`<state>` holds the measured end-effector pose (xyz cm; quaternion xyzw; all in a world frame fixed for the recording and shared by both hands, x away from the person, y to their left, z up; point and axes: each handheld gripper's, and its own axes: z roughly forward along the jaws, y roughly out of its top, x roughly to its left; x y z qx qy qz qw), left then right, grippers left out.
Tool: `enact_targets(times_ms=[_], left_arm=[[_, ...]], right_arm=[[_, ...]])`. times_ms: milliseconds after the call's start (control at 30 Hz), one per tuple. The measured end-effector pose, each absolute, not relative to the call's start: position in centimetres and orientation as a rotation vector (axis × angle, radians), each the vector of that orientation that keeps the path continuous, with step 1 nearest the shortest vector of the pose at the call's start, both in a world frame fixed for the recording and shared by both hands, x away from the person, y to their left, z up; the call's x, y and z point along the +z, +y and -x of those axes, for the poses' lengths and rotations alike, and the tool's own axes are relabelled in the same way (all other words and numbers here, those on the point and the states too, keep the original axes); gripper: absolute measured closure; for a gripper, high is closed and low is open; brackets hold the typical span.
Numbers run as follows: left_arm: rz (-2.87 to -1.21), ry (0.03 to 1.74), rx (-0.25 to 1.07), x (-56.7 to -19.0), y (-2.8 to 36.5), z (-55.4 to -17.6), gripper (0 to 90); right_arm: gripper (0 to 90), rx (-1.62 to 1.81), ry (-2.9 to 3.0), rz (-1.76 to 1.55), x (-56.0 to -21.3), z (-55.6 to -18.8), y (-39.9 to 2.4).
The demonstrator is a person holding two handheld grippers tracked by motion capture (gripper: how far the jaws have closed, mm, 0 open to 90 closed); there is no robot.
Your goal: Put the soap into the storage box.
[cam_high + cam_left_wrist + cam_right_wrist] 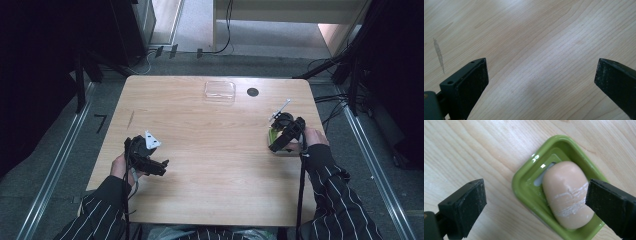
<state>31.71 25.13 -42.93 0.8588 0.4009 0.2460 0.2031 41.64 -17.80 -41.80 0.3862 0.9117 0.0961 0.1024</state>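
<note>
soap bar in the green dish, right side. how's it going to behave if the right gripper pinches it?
The soap bar is rounded and smooth, so flat pads may well slip off its curved sides. White scuffs across it suggest a surface that marks easily; it is probably rigid. It lies loose in the green dish, which would likely slide on the wooden table if pushed. The right gripper stands open above it.

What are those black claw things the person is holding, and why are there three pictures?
They are grippers: hand-held tongs with two black jaws. One picture looks down from above on a wooden table. There the person's left gripper is on the left and the right gripper on the right. The other two pictures come from small cameras riding on each gripper. The left one sees bare wood between its open jaws. The right one hovers, open, over a pinkish soap bar lying in a green dish. Nothing is held. A clear plastic box sits at the far edge.
</note>
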Motion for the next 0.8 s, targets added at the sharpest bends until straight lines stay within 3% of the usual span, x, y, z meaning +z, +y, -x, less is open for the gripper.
enact_targets(times_ms=[800], left_arm=[[-2.396,1.109,0.682,-42.9,24.9,-31.8,0.0]], right_arm=[[4.6,0.319,2.647,-1.112,-42.8,-35.3,-16.5]])
